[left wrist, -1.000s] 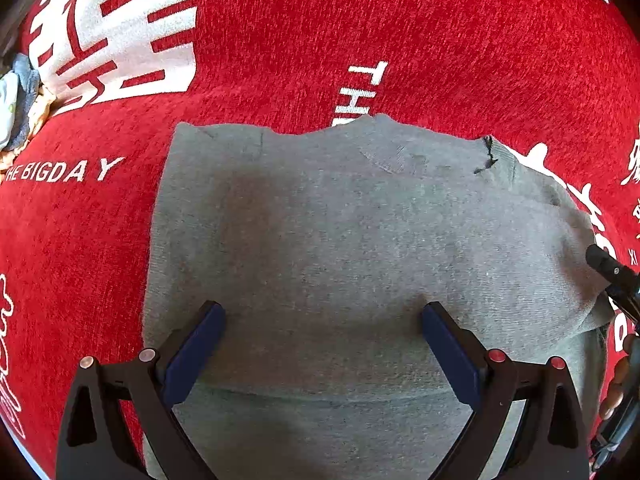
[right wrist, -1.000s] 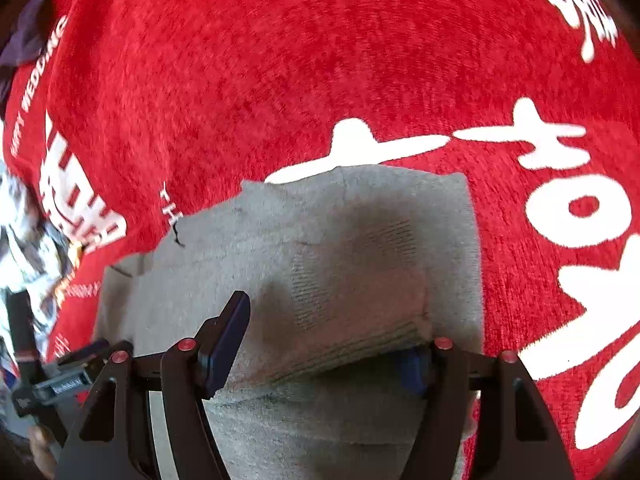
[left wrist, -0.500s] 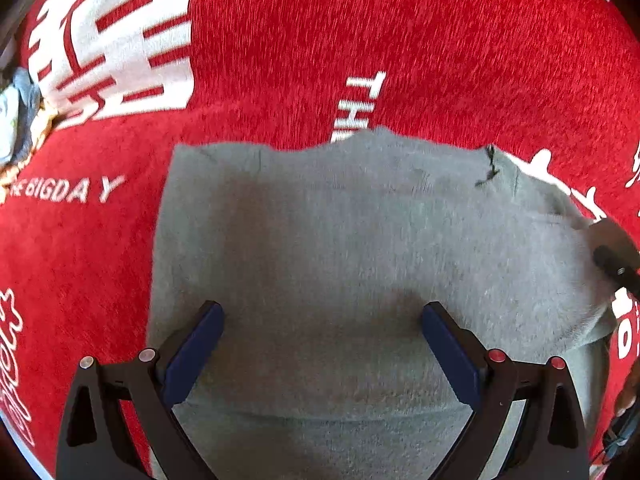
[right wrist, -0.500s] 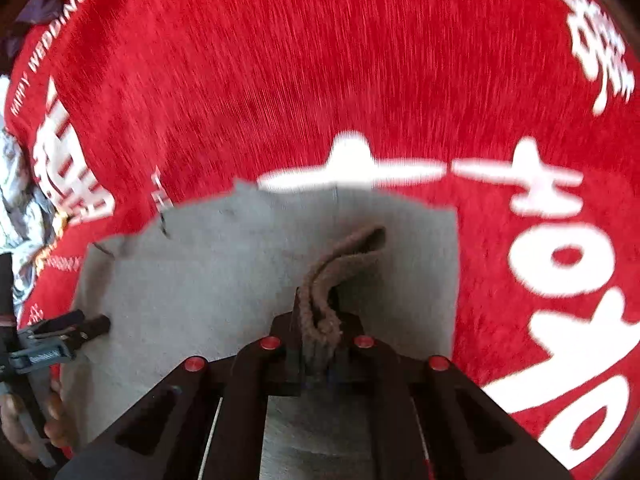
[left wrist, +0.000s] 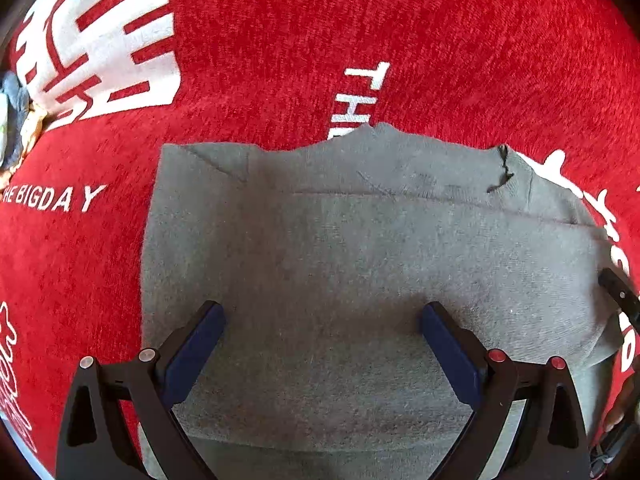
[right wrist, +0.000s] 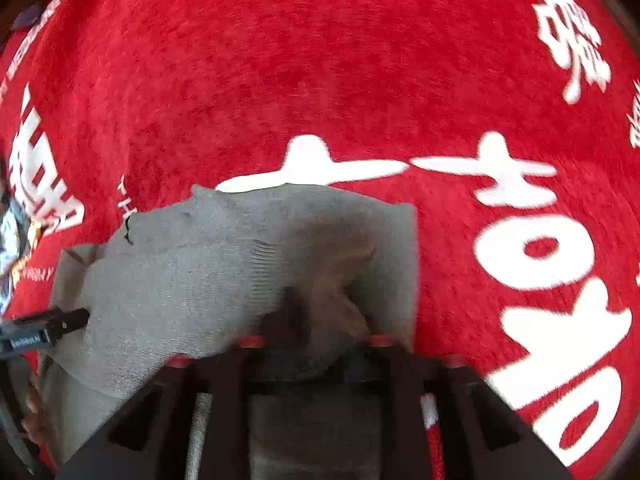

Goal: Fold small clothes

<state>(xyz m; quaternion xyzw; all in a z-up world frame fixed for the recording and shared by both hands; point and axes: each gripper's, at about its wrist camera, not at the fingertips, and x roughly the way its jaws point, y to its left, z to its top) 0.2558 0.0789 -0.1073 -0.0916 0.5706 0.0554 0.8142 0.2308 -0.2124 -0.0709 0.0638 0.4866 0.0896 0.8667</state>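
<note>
A red carpet (left wrist: 280, 40) with white lettering fills both views, and the grey garment (left wrist: 340, 248) lies flat across the centre and lower half of the left wrist view. In the right wrist view it runs from the centre to the lower left, its right-hand part bunched and raised off the layer beneath. There the right gripper (right wrist: 316, 344), at bottom centre, has its jaws drawn together on a pinch of the grey knit, though motion blur hides the exact bite. The step looks like carrying that side over the body; to do it well, lift just clear, travel toward frame left and lay the edge parallel to the far side. The left gripper (left wrist: 320, 320) hangs with jaws spread wide over the cloth, gripping nothing, and might pin the body. A small clutter of fabric (left wrist: 16, 120) sits at the left edge, well apart.
</note>
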